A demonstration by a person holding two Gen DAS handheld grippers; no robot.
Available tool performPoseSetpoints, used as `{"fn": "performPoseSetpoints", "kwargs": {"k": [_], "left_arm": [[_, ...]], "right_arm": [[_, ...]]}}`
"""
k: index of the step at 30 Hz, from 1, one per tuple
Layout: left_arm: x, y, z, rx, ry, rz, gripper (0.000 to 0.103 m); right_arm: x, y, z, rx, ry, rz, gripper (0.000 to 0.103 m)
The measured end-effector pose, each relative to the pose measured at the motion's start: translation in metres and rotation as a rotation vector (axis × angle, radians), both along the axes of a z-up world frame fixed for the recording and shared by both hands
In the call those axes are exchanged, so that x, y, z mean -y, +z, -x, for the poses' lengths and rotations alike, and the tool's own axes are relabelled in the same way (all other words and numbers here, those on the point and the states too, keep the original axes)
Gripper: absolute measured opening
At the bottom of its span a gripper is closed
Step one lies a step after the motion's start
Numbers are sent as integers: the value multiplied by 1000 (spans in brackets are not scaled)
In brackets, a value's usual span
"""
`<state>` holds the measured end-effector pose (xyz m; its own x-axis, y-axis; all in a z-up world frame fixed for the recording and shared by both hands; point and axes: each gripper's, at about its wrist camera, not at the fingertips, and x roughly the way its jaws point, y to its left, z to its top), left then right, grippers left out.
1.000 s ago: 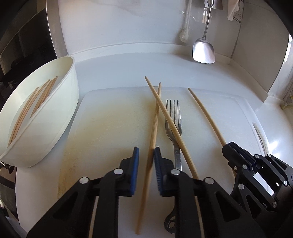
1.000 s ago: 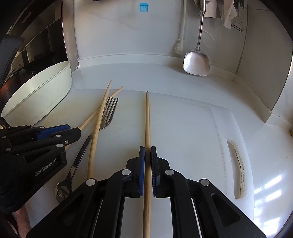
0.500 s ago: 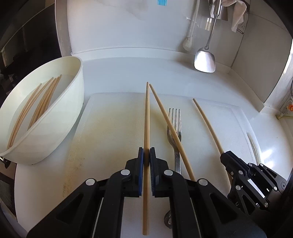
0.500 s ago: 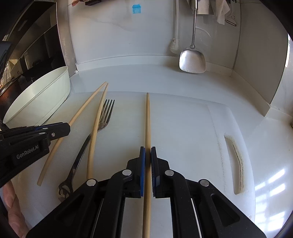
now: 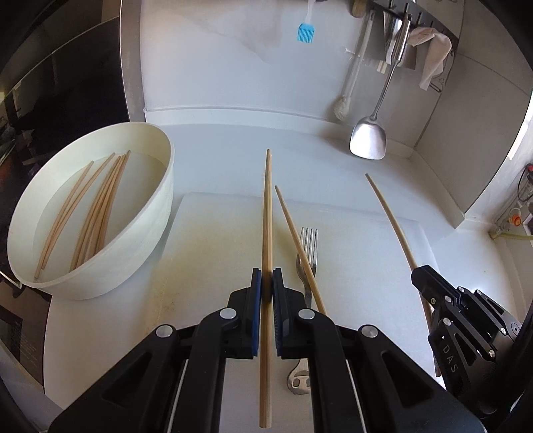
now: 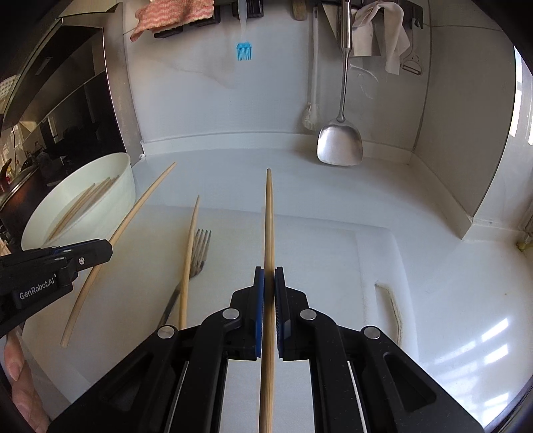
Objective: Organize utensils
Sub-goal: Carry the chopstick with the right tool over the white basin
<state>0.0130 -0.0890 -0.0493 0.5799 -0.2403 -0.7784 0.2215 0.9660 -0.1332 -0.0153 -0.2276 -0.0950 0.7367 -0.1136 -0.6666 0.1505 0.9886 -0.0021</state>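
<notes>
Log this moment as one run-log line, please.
left hand-held gripper: shut on chopstick | right hand-held gripper: shut on second chopstick | on cutting board: fork, loose chopstick | bowl: several chopsticks

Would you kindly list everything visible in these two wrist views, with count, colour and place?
bowl: one, cream, left of the board.
chopsticks in the bowl: several, wooden; exact count unclear.
cutting board: one, white, centre of the counter.
loose chopstick: one, wooden, on the board, lying across the fork.
fork: one, metal, on the board.
held chopsticks: two, wooden, one in the left grip, one in the right grip.
spatula: one, steel, hanging on the back wall.
blue brush: one, on the wall.
white brush: one, beside the spatula.
cloths: one pinkish, one pale, up on the rail.
left gripper: black with blue pads, shut on a chopstick.
right gripper: the same, shut on a chopstick.
</notes>
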Motion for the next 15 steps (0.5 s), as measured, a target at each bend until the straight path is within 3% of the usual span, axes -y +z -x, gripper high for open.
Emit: {"fn": "performPoseSetpoints", "kwargs": {"k": [8,15], "left_arm": [[-41,48,12,12,106,28,7],[-101,70,2,24,197,25,7]], "right_arm": [[-22,52,-5,64,107,-22,6],[-77,74,-31,64,202,-32,6]]}}
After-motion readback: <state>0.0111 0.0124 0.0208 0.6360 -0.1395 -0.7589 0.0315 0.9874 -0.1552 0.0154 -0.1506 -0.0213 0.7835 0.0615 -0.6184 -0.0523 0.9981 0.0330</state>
